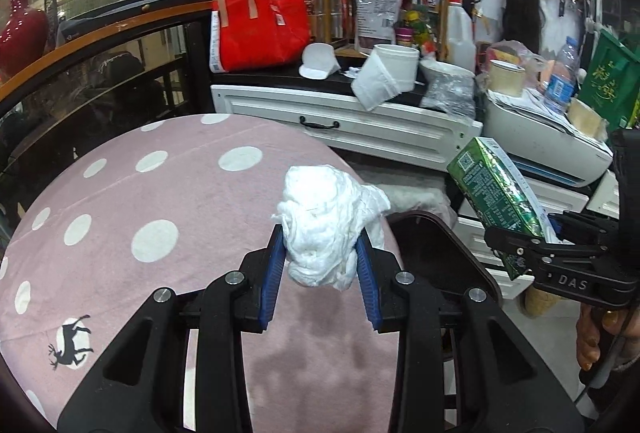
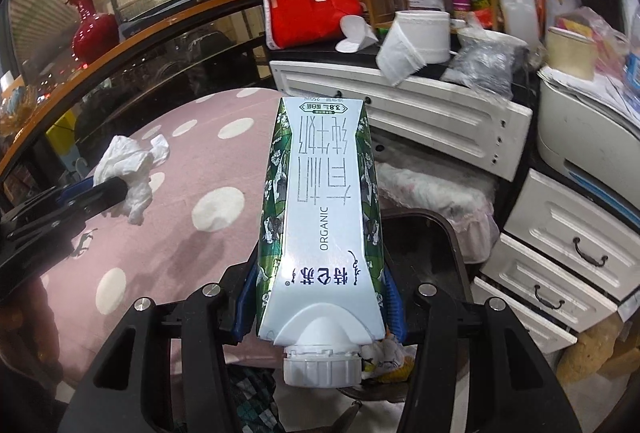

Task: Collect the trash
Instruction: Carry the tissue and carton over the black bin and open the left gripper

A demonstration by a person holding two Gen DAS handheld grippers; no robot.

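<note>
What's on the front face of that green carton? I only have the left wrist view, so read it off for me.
Observer: The milk carton has a white front panel printed with the word ORGANIC.
Operator: Tell me which end the right gripper clamps.
Observer: The cap end; its white screw cap points back toward the camera.
Operator: Check under it for more trash.
Observer: A crumpled wrapper scrap shows beside the cap, low in the right wrist view.
Operator: Confirm the left gripper.
Observer: From the side, it is shut on the tissue wad above the pink spotted cloth.
</note>
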